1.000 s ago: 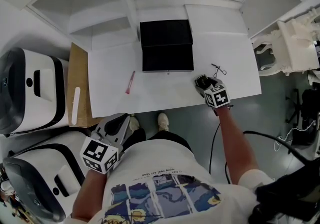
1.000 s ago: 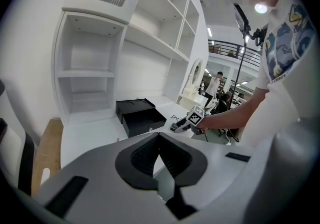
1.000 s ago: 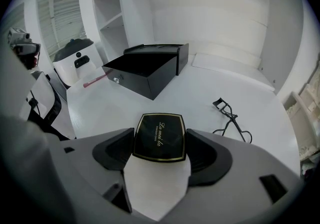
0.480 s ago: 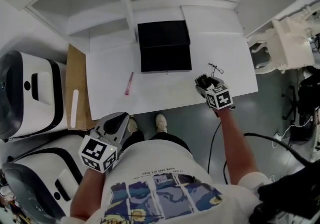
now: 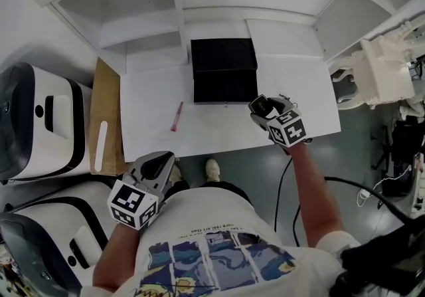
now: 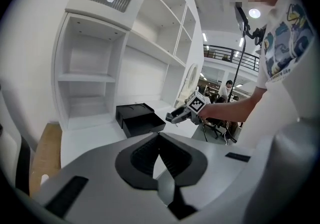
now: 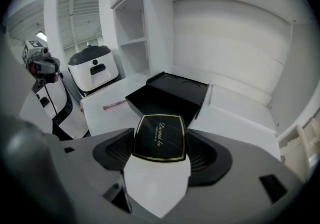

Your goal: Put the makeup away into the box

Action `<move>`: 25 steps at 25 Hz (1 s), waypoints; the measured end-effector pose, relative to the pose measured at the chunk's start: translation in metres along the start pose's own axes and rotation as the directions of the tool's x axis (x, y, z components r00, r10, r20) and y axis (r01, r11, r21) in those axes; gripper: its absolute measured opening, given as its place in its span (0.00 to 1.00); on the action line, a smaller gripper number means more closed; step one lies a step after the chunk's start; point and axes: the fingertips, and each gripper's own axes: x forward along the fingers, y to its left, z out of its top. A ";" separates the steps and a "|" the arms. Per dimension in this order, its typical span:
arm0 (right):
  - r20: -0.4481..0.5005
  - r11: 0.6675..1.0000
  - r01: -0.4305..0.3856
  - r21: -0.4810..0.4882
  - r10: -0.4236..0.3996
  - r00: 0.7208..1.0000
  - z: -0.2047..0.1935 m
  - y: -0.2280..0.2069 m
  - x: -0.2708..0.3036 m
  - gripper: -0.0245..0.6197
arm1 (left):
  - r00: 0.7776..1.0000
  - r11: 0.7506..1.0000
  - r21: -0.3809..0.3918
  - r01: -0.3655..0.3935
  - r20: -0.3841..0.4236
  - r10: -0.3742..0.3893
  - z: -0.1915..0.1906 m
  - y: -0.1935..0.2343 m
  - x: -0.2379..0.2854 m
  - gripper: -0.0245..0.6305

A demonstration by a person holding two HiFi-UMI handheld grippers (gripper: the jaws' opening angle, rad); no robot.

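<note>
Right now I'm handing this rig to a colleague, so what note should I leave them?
Right tongs: shut on the black compact, by the front right corner of the open box.
Left tongs: shut, empty, short of the table's near edge.
Pink pencil: on the table, left of the box.
Done: compact lifted.
Left: compact into box, then pencil.

Left gripper [image 6: 159,139] jaws together, nothing between; beyond, open black box [image 6: 139,119] on white table [image 6: 82,138]; right gripper [image 6: 172,116] just right of box; white shelves [image 6: 85,75] behind
</note>
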 end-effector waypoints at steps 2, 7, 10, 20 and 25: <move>0.000 0.999 -0.020 -0.034 0.020 1.000 0.016 0.005 0.009 0.56 | 1.000 1.000 -0.009 -0.018 0.007 0.019 -0.001 0.004 -0.005 0.06; -0.024 0.990 -0.077 -0.121 0.074 0.997 0.048 0.018 0.042 0.56 | 0.997 0.996 -0.039 -0.079 0.022 0.080 -0.005 0.018 -0.020 0.06; -0.045 0.981 -0.110 -0.160 0.104 0.994 0.061 0.026 0.064 0.56 | 0.992 0.991 -0.061 -0.120 0.028 0.122 -0.010 0.025 -0.032 0.06; -0.134 0.955 -0.223 -0.195 0.200 0.971 0.083 0.046 0.141 0.56 | 0.971 0.964 -0.134 -0.230 0.036 0.236 -0.026 0.038 -0.064 0.06; -0.178 0.953 -0.250 -0.170 0.220 0.959 0.082 0.050 0.167 0.56 | 0.963 0.953 -0.157 -0.260 0.031 0.268 -0.031 0.041 -0.071 0.06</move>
